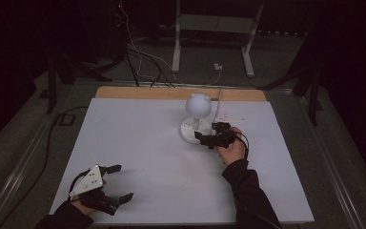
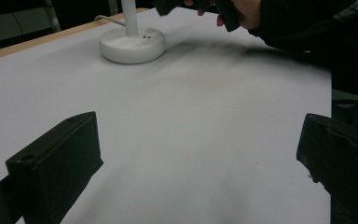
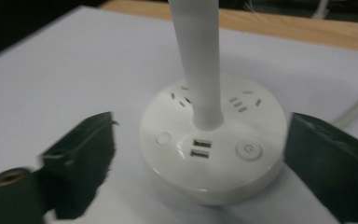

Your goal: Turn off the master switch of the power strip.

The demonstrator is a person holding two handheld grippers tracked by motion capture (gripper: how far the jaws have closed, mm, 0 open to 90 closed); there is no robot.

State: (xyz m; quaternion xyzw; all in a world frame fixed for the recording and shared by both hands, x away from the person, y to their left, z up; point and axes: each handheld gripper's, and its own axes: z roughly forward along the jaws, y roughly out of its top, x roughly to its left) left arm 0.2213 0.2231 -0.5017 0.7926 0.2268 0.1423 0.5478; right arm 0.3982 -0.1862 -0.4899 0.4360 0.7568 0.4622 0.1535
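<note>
A white desk lamp stands at the far middle of the white table (image 1: 138, 143). It has a round head (image 1: 198, 105), a stem (image 3: 200, 60) and a round base (image 1: 189, 130). The base (image 3: 214, 144) carries sockets, two USB ports (image 3: 200, 148), a small round button (image 3: 163, 138) and a power button (image 3: 248, 150). My right gripper (image 1: 208, 133) is open, its jaws standing on either side of the base's near edge (image 3: 205, 158), apart from it. My left gripper (image 1: 120, 182) rests open at the near left with bare table between its jaws (image 2: 200, 158).
A white cable (image 1: 218, 95) runs from the lamp over the table's wooden far edge (image 1: 147, 92). Behind the table a white metal stand (image 1: 214, 28) and loose cables lie on the dark floor. The left gripper view shows the lamp base (image 2: 131, 44) and the person's hand (image 2: 247, 11).
</note>
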